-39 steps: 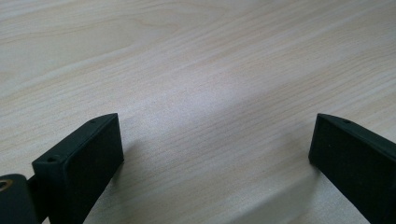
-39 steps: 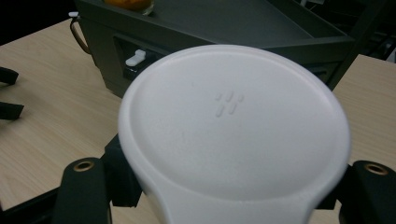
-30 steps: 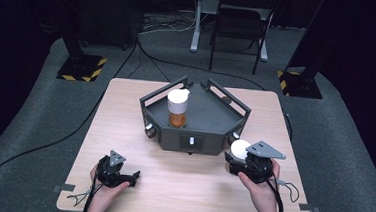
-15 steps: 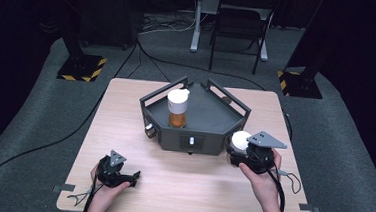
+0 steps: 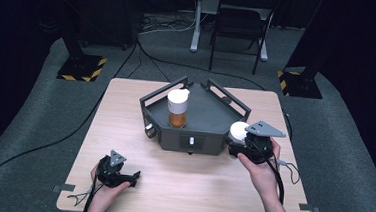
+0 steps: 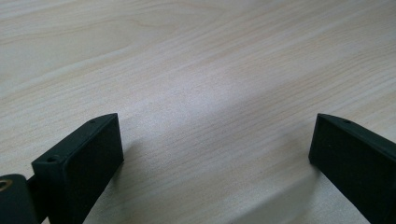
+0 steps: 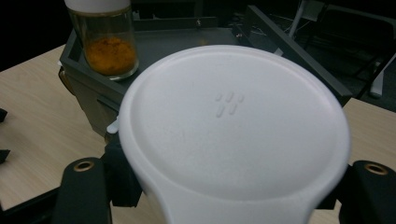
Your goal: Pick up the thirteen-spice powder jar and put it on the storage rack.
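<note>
The wooden table (image 5: pixel 124 131) carries a dark grey angular tray (image 5: pixel 210 115) at its far middle, with raised rails along its back edges and a small light on its front face. Inside the tray, toward its left side, stands an upright glass jar (image 5: pixel 178 108) with a white cap and orange powder in its lower part; in your right gripper view the same jar (image 7: pixel 105 39) sits at top left, on the tray floor.

Your right gripper (image 5: pixel 247 143) is at the tray's front right corner, just beside its wall, clamped on a white-lidded jar (image 5: pixel 238 131). In the right gripper view the round white lid (image 7: pixel 233 135) faces the camera and both jaws press in at its sides. The body under the lid is hidden, so what it contains cannot be told. Whether this jar touches the tray wall is hard to judge from above; it looks clear of the tabletop.

Your left gripper (image 5: pixel 121 174) rests low at the table's near left, well apart from the tray. Its jaws stand wide apart over bare wood, with nothing between them.
</note>
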Available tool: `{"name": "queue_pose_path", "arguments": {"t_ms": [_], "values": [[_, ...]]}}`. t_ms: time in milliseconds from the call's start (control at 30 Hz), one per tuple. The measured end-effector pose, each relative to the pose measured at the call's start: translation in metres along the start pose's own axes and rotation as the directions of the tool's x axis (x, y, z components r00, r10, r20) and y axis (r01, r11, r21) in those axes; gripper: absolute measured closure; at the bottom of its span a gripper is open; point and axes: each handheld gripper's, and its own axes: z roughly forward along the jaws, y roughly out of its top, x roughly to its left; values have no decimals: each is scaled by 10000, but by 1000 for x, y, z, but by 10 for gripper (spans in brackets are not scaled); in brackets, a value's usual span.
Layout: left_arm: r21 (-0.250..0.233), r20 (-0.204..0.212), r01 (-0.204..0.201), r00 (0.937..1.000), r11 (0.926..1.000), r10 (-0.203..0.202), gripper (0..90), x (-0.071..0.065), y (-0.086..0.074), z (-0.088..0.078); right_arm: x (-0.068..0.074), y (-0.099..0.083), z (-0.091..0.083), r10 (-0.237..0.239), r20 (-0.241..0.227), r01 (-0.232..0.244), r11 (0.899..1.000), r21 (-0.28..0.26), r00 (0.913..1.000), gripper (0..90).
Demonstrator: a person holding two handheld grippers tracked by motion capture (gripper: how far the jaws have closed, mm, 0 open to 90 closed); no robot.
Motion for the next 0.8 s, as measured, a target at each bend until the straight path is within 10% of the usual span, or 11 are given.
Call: {"name": "queue_pose_path", "arguments": {"t_ms": [800], "values": [[2, 24, -14, 10000, 10000, 14, 24, 0, 0, 0, 0, 32, 16, 36, 142, -34, 9999, -147, 9999, 296]]}}
